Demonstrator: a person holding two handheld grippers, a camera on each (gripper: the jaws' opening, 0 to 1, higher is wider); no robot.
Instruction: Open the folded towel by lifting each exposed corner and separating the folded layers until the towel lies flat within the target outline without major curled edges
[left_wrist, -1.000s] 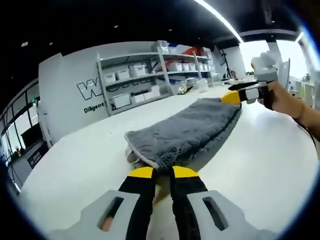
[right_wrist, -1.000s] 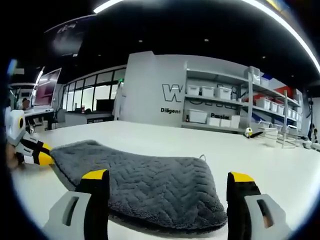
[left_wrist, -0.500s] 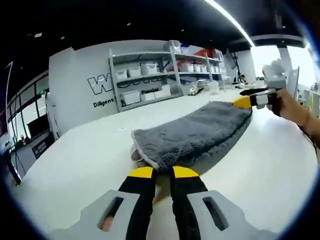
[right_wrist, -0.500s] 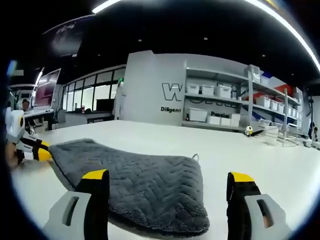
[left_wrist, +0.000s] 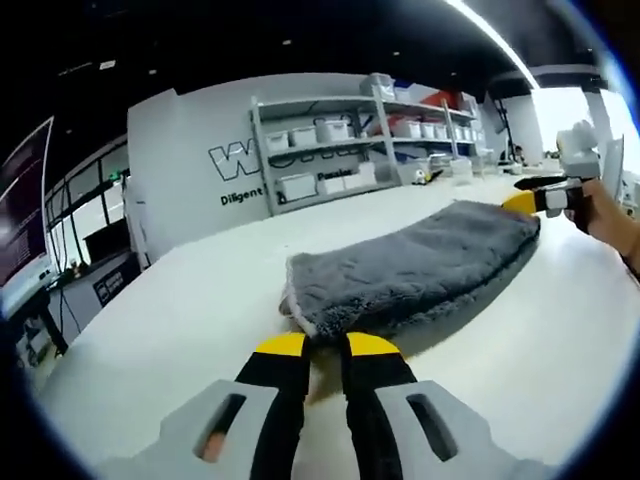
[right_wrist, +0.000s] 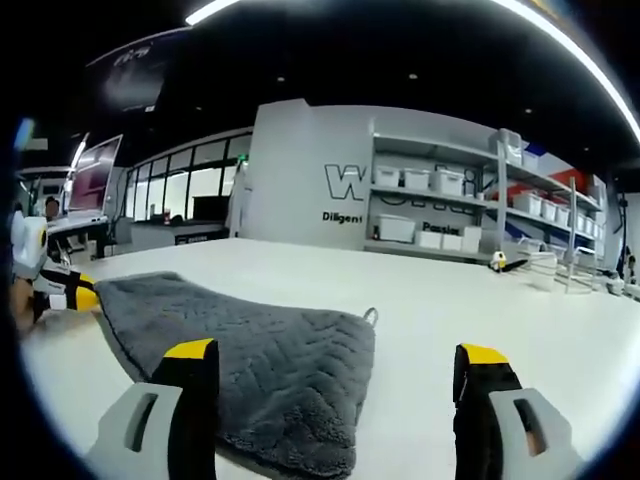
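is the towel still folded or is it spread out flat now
Still folded. In the left gripper view the towel shows stacked layers at its near edge, where the left tool pinches a corner.

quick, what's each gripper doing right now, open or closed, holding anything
Left gripper: shut on the gray towel, pinching its near corner.
Right gripper: open, jaws wide apart over the towel's end, holding nothing.

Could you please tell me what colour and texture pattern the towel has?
The towel is dark grey with a herringbone weave, clearest in the right gripper view.
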